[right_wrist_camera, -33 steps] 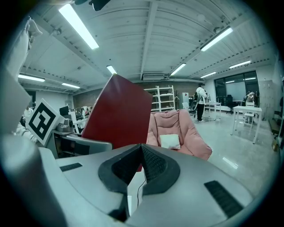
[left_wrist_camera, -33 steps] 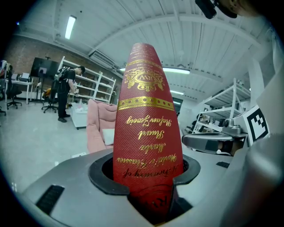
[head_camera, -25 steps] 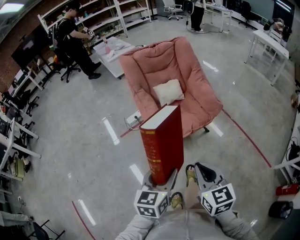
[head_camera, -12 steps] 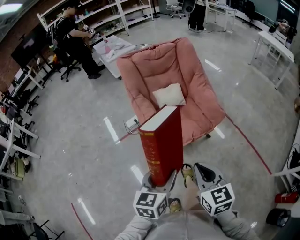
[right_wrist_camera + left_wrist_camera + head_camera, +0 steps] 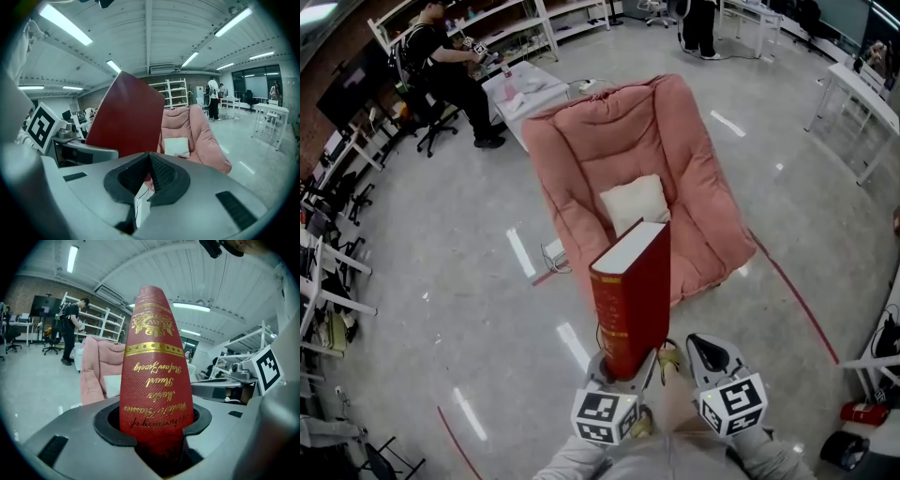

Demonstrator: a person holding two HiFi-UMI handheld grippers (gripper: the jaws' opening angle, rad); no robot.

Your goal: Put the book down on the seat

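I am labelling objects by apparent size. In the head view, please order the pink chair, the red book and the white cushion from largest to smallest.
1. pink chair
2. red book, which looks bigger partly because it is nearer the camera
3. white cushion

The lower end of the book (image 5: 630,295) is hidden between the jaws of the left gripper (image 5: 624,364). In the left gripper view its spine blocks most of the pink chair (image 5: 609,141), and the gold lettering goes too dark to read down in the jaw gap. In the head view the book covers the front edge of the chair's seat, the grey sleeves (image 5: 581,457) are cut off by the bottom edge, and the items on the far shelves (image 5: 553,23) are too small to tell.
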